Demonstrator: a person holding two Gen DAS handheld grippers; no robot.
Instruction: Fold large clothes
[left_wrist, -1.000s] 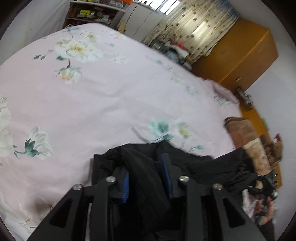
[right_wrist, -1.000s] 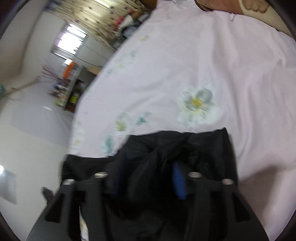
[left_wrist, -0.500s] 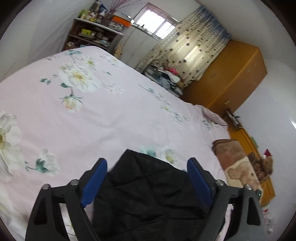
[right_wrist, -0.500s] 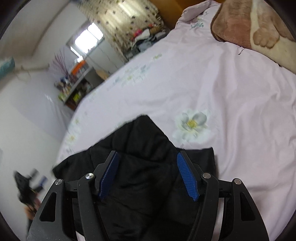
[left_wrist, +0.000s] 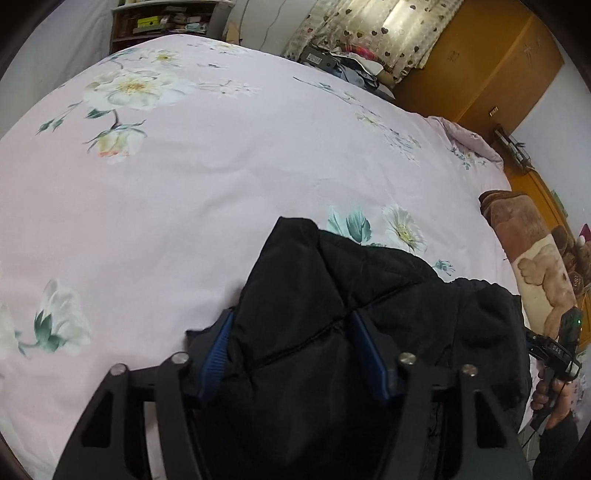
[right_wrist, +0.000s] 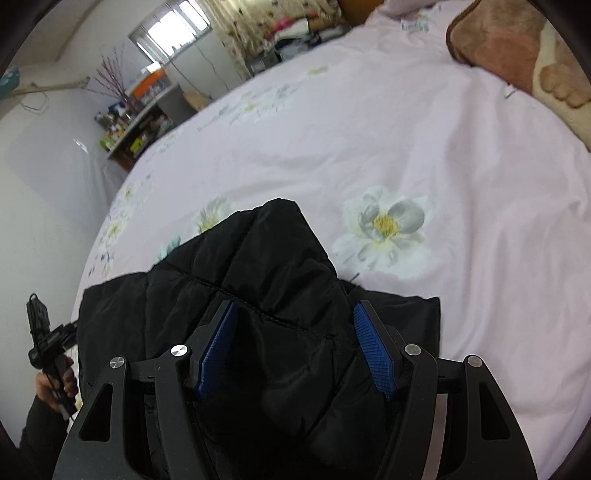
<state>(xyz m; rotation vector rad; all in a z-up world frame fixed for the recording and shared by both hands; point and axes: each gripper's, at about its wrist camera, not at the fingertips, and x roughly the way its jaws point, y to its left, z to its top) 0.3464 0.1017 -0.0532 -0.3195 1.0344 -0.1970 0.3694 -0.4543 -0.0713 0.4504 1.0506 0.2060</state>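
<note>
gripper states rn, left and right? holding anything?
Left tool: partly open, blue pads either side of a fold of the black quilted jacket; no firm grip evident.
Right tool: open, straddling the same jacket, not clamped.

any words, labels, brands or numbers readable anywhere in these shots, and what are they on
None can be read for certain.
Right gripper: small pale marks on its body in the left wrist view, too small to read.
Shelf: boxes and bottles carry print, but it is blurred.
Black jacket: no label or logo shows.
Bedsheet: only flower prints, no text.
Wardrobe: no lettering visible.
</note>
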